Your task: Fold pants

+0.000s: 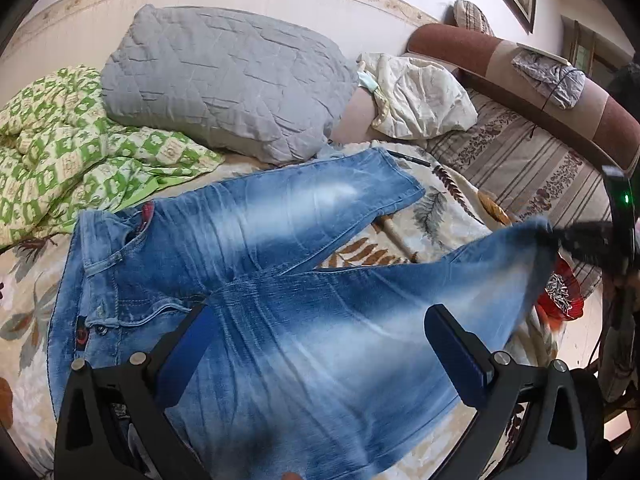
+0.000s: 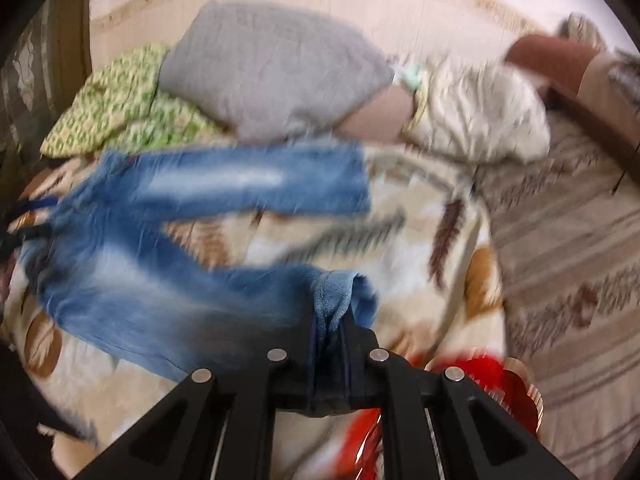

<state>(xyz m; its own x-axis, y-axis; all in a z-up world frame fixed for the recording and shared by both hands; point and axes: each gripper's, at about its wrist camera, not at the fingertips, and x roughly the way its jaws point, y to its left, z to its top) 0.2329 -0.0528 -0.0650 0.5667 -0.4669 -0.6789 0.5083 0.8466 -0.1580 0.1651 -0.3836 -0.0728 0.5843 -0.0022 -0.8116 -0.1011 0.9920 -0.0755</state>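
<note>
Faded blue jeans lie spread on a leaf-patterned bedspread, waistband at the left, legs apart. My left gripper is open, its blue-padded fingers hovering over the thigh of the near leg. My right gripper is shut on the hem of the near leg and holds it lifted off the bed; it shows at the right edge of the left wrist view. The far leg lies flat. The right wrist view is blurred by motion.
A grey quilted pillow, a green patterned blanket and a cream cloth lie at the back. A striped sheet and brown headboard are at the right. A red object lies beneath the lifted hem.
</note>
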